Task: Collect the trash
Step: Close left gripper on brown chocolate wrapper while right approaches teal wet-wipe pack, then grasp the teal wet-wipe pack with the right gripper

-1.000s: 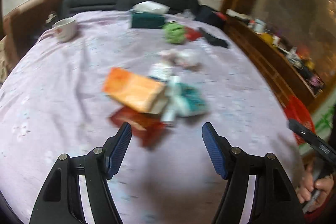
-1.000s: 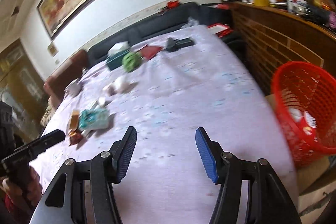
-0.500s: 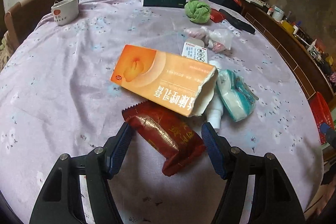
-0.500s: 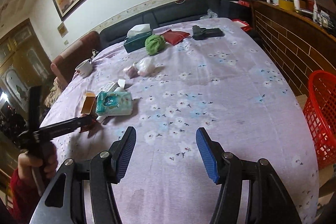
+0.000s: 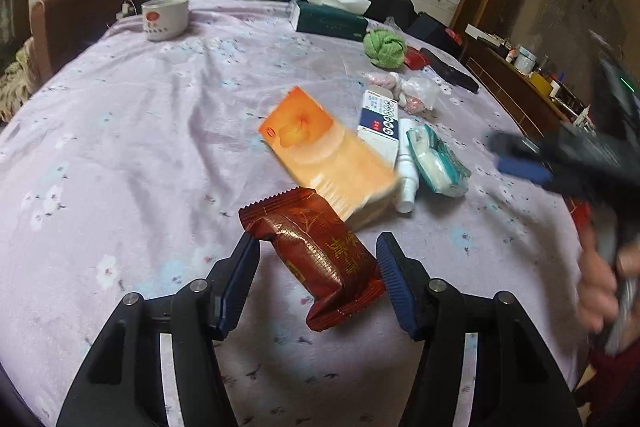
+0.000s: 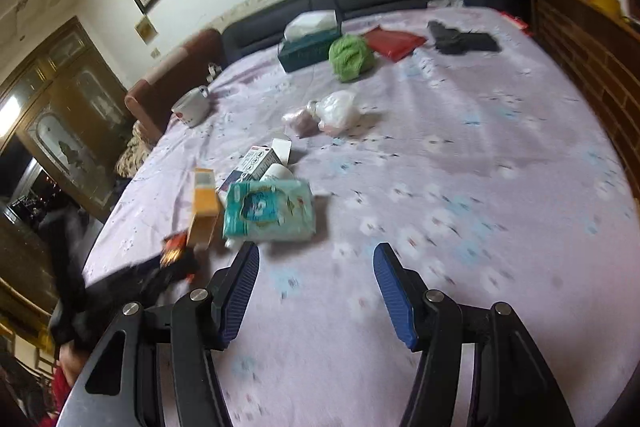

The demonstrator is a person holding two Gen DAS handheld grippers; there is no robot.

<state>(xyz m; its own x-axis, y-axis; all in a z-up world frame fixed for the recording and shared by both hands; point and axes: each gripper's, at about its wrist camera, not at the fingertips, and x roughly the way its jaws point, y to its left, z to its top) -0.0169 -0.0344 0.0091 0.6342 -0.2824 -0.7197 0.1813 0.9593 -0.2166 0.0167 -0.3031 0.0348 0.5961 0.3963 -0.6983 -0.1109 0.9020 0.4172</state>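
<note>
A dark red snack wrapper (image 5: pixel 316 255) lies on the lilac flowered tablecloth (image 5: pixel 120 147) between the open fingers of my left gripper (image 5: pixel 318 275), apart from both pads. Behind it lie an orange box (image 5: pixel 324 151), a white and blue box (image 5: pixel 380 123), a small white bottle (image 5: pixel 407 171) and a teal tissue pack (image 5: pixel 436 163). My right gripper (image 6: pixel 316 291) is open and empty over bare cloth, just right of the teal tissue pack (image 6: pixel 270 211) and orange box (image 6: pixel 205 207). It shows blurred at the right of the left wrist view (image 5: pixel 560 163).
Further back stand a white mug (image 5: pixel 165 17), a green tissue box (image 5: pixel 330 17), a green cloth ball (image 5: pixel 384 47), clear plastic bags (image 6: pixel 332 113), a red pouch (image 6: pixel 394 43) and a black object (image 6: pixel 460 41). A wooden sideboard (image 6: pixel 592 39) runs along the right.
My left gripper has closed in on the red wrapper, which now sits between its fingers. My right gripper has swung left toward the trash pile; the red basket has left its view.
</note>
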